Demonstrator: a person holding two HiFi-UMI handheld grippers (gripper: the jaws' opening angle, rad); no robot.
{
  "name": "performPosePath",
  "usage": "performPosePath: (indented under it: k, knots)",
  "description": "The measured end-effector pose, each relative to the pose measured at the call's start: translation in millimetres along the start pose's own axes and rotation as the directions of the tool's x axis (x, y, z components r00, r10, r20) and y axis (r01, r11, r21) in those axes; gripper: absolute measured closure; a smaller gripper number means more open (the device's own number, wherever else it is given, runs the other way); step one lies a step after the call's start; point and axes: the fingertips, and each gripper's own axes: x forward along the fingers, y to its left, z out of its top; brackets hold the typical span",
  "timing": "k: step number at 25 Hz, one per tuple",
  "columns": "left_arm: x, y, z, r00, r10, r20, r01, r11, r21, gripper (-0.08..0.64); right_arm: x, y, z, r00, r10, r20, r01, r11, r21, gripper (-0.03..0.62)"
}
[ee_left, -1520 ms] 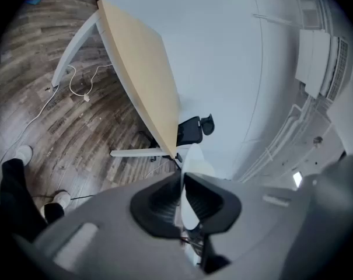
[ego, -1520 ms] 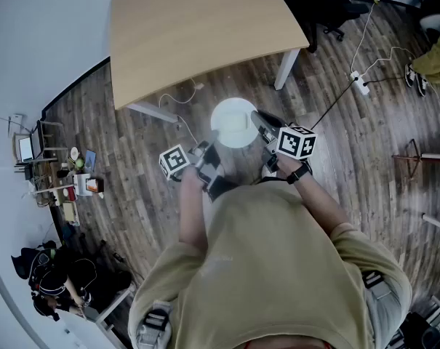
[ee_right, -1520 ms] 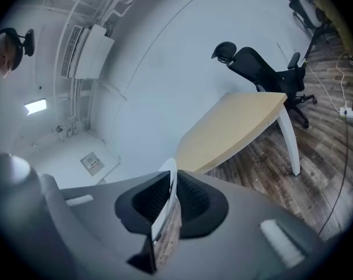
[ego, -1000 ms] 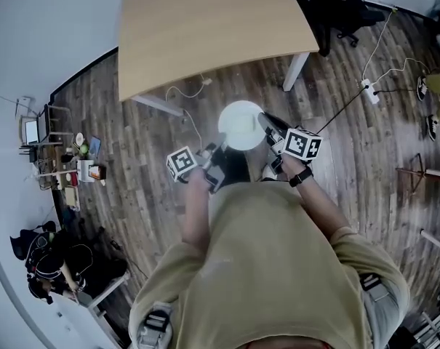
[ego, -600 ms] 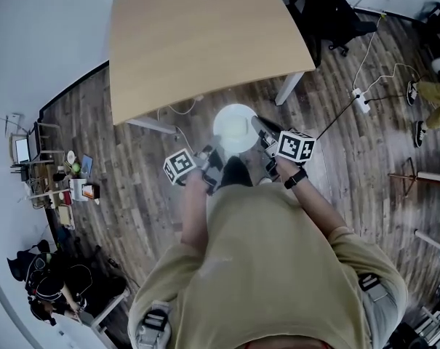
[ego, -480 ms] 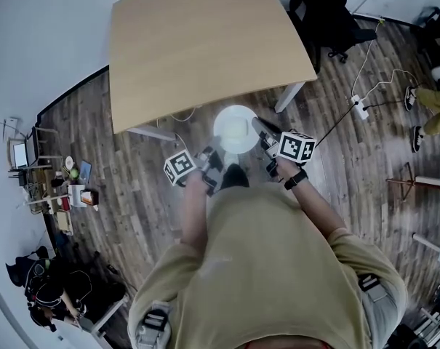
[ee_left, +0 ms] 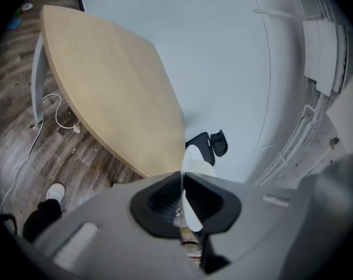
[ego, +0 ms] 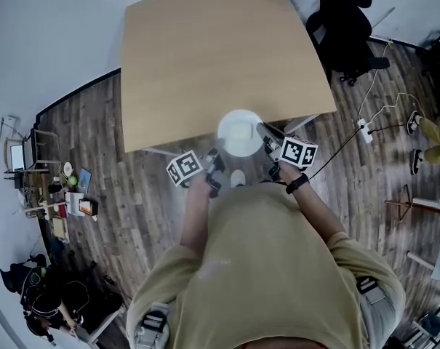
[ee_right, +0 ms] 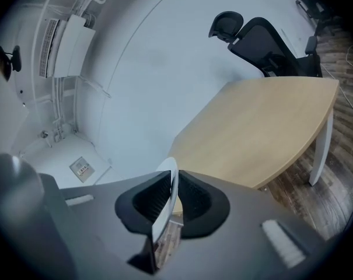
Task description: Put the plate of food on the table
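Looking down from the person's head, a dark plank floor [ego: 132,195] fills the frame. A large pale wooden desk [ego: 212,57] spreads from the centre up to 12 o'clock, its top bare. The person [ego: 263,267], in a tan shirt, fills 6 o'clock with both forearms reaching up toward the centre. A black office chair [ego: 347,27] stands at 2 o'clock, just beside the desk's right corner.

At the centre, a round white plate [ego: 240,132] is held in the air, overlapping the desk's near edge. A pale patch lies in its middle; what food it is cannot be made out.

The left gripper [ego: 217,157] meets the plate at its 8 o'clock, and the right gripper [ego: 265,134] at its 3 o'clock.

In the left gripper view, the black fingers [ee_left: 158,200] pinch the thin white rim, with the desk beyond at 11 o'clock. In the right gripper view, the fingers [ee_right: 147,206] have just eased open slightly, yet the rim sits pinched between them, with the desk at 2 o'clock.
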Motion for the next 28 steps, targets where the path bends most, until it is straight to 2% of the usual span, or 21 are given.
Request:
performPosePath:
  k: [4,10,13,17,28]
  knots:
    - [4.5,17.3,29.7,1.0,-0.001,-0.018,0.0,1.0,-0.009,0.54,26.2,-6.1,-9.6,0.999,-0.023,-0.023,0.023,1.0,0.019,0.558]
    - [38.3,29.9,53.7,1.0,0.008,-0.026,-0.009,0.999,-0.034,0.541,48.9,-30.2,3.1,0.998,-0.063,-0.032,0.064,0.997,0.033,0.548]
    - [58.0,36.4,65.4,1.0,-0.001,-0.014,0.001,1.0,-0.021,0.541,61.5,-50.7,8.0,0.996,-0.067,-0.056,0.068,0.998,0.019,0.544]
    - [91.5,44.0,85.3,0.999,0.022,-0.024,-0.022,1.0,0.012,0.543,87.3,-75.3,28.8,0.993,-0.069,-0.101,0.069,0.998,-0.004,0.541]
    - [170.4,47.1,129.3,0.996,0.092,-0.016,-0.092,0.996,-0.016,0.541,136.3,-124.0,91.2,0.987,-0.079,-0.139,0.084,0.996,0.034,0.542]
